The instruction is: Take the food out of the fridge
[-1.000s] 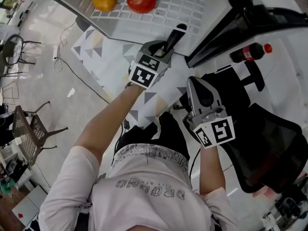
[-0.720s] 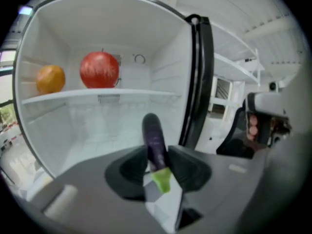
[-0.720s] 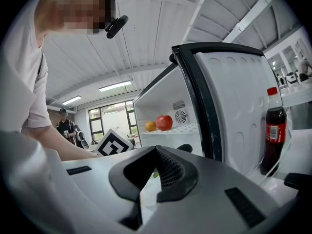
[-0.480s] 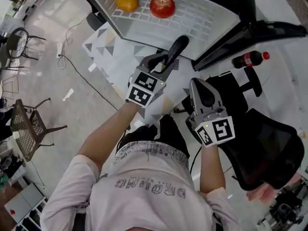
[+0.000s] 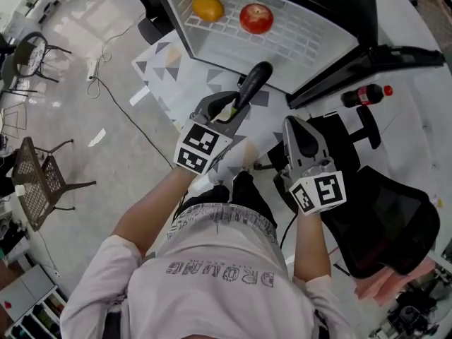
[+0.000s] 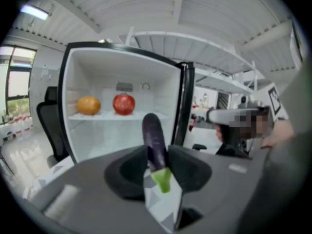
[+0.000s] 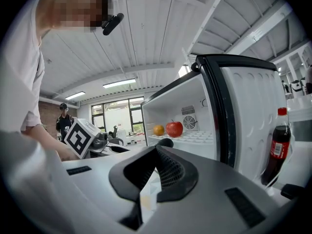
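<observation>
The floor under me is grey concrete, with a triangle-patterned mat laid before the open fridge. Nearest me, the right gripper has its jaws closed together with nothing between them. Just ahead, the left gripper grips the eggplant. It is long, glossy and dark purple, and its pale green stem end is pinched between the jaws. The rounded tip points at the fridge, outside it and in the air. Farther in, the orange and red apple sit side by side on the white shelf. The left gripper view shows the stem best. It misses the cola bottle, which the right gripper view shows upright in the door.
</observation>
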Demonstrator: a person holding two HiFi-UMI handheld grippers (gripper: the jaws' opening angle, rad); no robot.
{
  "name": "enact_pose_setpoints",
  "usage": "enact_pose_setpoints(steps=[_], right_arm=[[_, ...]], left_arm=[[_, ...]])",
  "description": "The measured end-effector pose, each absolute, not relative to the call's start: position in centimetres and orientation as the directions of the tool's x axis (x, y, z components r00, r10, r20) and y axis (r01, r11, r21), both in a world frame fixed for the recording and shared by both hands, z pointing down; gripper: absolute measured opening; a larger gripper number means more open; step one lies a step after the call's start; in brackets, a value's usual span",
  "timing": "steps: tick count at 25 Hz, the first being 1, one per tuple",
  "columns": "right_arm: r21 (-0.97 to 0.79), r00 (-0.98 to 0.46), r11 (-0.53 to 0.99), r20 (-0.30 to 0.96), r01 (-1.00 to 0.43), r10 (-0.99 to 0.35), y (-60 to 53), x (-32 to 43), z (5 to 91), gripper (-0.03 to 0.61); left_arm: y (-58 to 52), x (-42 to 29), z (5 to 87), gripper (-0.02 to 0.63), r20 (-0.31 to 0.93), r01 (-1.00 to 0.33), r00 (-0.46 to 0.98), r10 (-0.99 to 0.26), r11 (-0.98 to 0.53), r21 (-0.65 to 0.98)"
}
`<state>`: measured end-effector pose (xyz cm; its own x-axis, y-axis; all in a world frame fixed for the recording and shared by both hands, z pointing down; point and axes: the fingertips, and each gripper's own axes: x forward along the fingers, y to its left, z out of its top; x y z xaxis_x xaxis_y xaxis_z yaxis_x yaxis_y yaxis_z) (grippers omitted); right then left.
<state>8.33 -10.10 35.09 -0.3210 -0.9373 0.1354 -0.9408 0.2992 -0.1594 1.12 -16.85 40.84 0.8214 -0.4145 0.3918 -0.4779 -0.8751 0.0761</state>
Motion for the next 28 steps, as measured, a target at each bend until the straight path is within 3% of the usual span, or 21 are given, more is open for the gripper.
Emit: enact_pose_setpoints(steps=[28], right_arm=[[-0.094, -0.389, 0.379, 0.141, -0.921, -0.910, -11.4, 3.3, 32.0, -0.003]], left_arm=[[-17.3, -8.8, 34.0, 0.133, 0.256, -0.567, 0.804, -0.537, -0.822, 0.055]])
